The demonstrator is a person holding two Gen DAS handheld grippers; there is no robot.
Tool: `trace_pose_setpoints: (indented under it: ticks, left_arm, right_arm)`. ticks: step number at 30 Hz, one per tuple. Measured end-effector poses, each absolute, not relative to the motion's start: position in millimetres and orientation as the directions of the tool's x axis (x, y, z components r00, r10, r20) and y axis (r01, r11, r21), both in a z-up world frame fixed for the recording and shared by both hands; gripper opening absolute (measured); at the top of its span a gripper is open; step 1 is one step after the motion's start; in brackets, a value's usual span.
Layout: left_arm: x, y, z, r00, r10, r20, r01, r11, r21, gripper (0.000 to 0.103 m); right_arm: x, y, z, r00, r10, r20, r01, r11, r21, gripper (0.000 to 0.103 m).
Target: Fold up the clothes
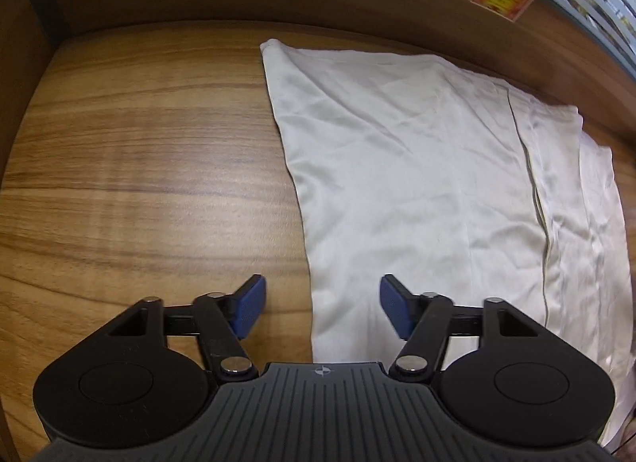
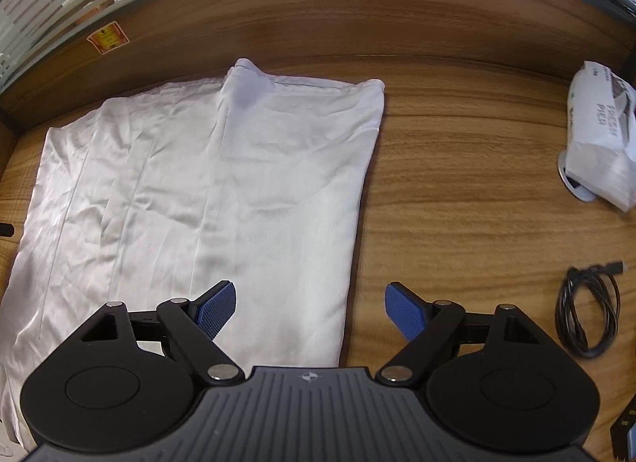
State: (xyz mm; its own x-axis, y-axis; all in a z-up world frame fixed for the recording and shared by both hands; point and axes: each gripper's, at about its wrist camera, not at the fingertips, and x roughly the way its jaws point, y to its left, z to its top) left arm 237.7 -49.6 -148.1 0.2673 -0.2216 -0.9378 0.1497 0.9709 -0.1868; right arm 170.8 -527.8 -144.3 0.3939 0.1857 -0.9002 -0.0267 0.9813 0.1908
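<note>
You are holding each hand-held gripper — left (image 1: 322,305), right (image 2: 310,309) — spread and empty over the white garment (image 2: 206,192) lying flat on the tabletop (image 1: 151,168) — thin, limp, likely slippery, so pinching at edges looks safest.

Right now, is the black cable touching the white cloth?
Apart. The right wrist view shows bare wood between the black cable and the white cloth.

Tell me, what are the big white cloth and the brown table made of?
The white folded cloth looks like thin, smooth woven fabric, maybe satin or cotton: it has a soft sheen and fine wrinkles. The brown table looks like wood or a wood-pattern laminate: streaky grain lines under a smooth, slightly glossy surface. The pictures cannot settle which.
</note>
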Motion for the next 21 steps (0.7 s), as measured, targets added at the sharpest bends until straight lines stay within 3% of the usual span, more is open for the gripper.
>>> trace_pose_setpoints:
  ticks: [3,7,21]
  left_arm:
    - [243,-54,-152,0.244,-0.237,-0.94,0.158,0.966,-0.203,0.044]
    - [248,-58,-156,0.212,-0.259,-0.942,0.149,0.962,-0.23,0.038]
    - [236,-56,-155,0.175,-0.239,-0.955,0.158,0.964,-0.213,0.038]
  right_arm:
    - [185,-528,-150,0.382,0.192,-0.904,-0.019,0.98,0.2,0.088]
    - [202,-528,-158,0.366,0.201,-0.909,-0.011,0.977,0.212,0.088]
    - [193,-503,-148,0.352,0.249,-0.902,-0.078,0.968,0.237,0.088]
